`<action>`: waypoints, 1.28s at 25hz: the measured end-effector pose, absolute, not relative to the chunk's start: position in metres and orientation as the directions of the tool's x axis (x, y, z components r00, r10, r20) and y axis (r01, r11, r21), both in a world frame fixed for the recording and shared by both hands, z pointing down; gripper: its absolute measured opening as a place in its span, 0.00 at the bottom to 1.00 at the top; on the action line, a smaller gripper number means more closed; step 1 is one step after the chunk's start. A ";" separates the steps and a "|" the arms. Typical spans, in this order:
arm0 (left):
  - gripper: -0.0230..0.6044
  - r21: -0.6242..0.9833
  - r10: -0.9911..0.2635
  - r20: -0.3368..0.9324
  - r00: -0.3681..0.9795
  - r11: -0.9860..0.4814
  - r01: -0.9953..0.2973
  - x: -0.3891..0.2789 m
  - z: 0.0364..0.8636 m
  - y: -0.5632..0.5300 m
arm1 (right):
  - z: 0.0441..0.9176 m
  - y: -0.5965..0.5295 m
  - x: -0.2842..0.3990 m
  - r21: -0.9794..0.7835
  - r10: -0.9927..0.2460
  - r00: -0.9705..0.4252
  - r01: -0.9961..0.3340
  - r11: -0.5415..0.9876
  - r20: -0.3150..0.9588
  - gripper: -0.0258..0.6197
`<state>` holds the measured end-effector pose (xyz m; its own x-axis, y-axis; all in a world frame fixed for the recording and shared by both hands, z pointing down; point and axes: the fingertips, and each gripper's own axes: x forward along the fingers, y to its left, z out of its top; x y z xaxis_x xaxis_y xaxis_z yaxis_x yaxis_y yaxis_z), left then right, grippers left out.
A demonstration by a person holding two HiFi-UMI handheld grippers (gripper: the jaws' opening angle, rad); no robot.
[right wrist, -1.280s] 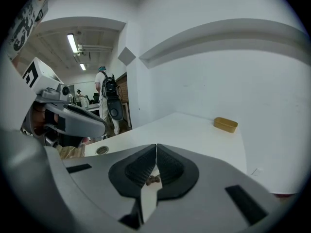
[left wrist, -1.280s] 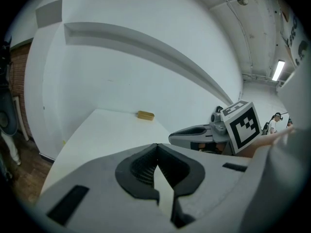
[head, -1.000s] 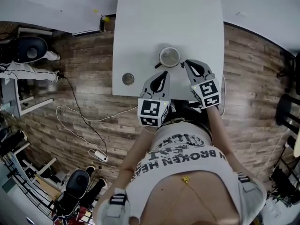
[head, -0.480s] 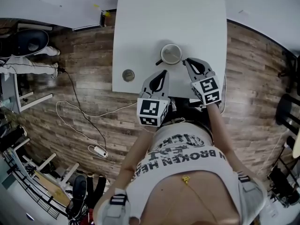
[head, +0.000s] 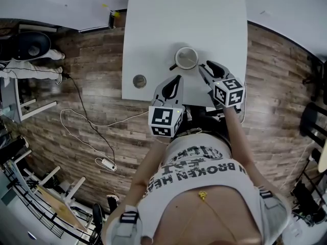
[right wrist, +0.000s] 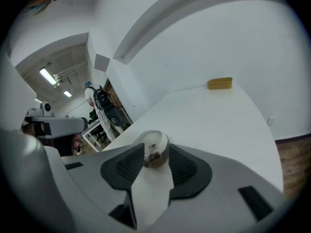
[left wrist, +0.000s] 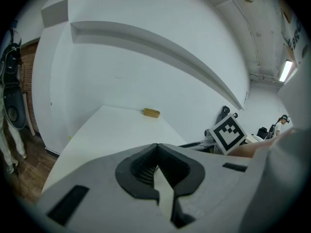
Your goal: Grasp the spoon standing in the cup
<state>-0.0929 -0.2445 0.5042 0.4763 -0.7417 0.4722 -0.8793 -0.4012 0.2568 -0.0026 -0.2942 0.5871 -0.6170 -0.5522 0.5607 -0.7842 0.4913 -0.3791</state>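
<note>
**Cup in reach, spoon still unclear.** The cup stands on the white counter just ahead of the right claw, framed in the gap of its jaws. Those jaws have just been opening and now stand released, with nothing between the pads. The spoon cannot be picked out from the brownish shape at the cup's rim.

The likely slip is that tips driven in low strike the cup's wall and shove or tip it. The jaws might also close on the rim rather than the spoon.

The left claw, clenched and empty, sits just left of the right one, short of the cup. A small round disc lies farther left of it. A yellowish block rests far ahead at the counter's end. Neither appears to block the approach.
</note>
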 end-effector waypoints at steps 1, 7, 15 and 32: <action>0.03 0.257 -0.743 0.472 0.476 -0.400 -0.880 -0.093 0.504 -0.245 | 0.589 -0.295 -0.003 -0.409 -0.546 -0.625 -0.779 0.475 0.558 0.28; 0.03 0.250 -0.750 0.472 0.464 -0.391 -0.886 -0.095 0.502 -0.244 | 0.598 -0.297 -0.007 -0.594 -0.513 -0.687 -0.717 0.364 0.515 0.28; 0.03 0.248 -0.760 0.471 0.449 -0.375 -0.893 -0.103 0.501 -0.242 | 0.602 -0.298 -0.007 -0.736 -0.517 -0.722 -0.635 0.232 0.460 0.18; 0.03 0.248 -0.767 0.458 0.449 -0.375 -0.893 -0.104 0.496 -0.241 | 0.596 -0.296 -0.007 -0.739 -0.516 -0.728 -0.629 0.242 0.451 0.11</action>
